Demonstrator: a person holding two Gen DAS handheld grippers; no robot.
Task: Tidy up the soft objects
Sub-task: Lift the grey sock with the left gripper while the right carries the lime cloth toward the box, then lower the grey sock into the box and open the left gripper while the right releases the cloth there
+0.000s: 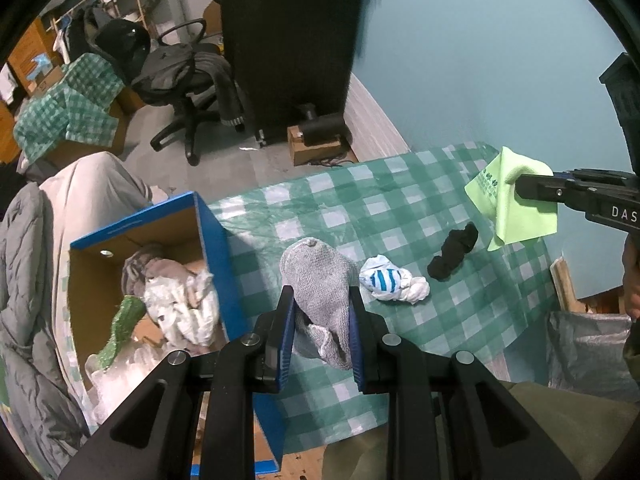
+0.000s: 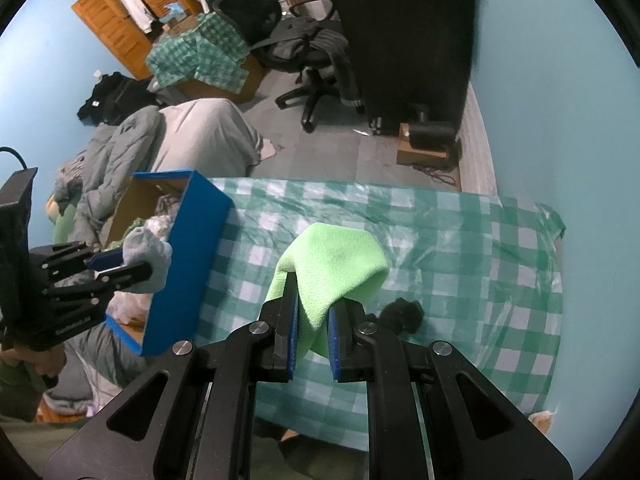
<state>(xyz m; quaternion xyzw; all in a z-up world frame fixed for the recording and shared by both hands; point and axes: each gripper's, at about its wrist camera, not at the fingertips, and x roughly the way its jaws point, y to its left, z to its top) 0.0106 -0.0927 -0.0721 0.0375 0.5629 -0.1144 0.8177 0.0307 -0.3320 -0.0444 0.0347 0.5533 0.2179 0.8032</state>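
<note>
The left tongs are clamped on a grey sock held beside the blue box; the right tongs are clamped on a green cloth above the table. Either piece could be dropped short of the box if released early.

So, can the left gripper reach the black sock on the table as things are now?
Probably not yet. The left gripper is shut on the grey sock, so its jaws are occupied. The path to the black sock is otherwise free, except the striped bundle lying between.
</note>
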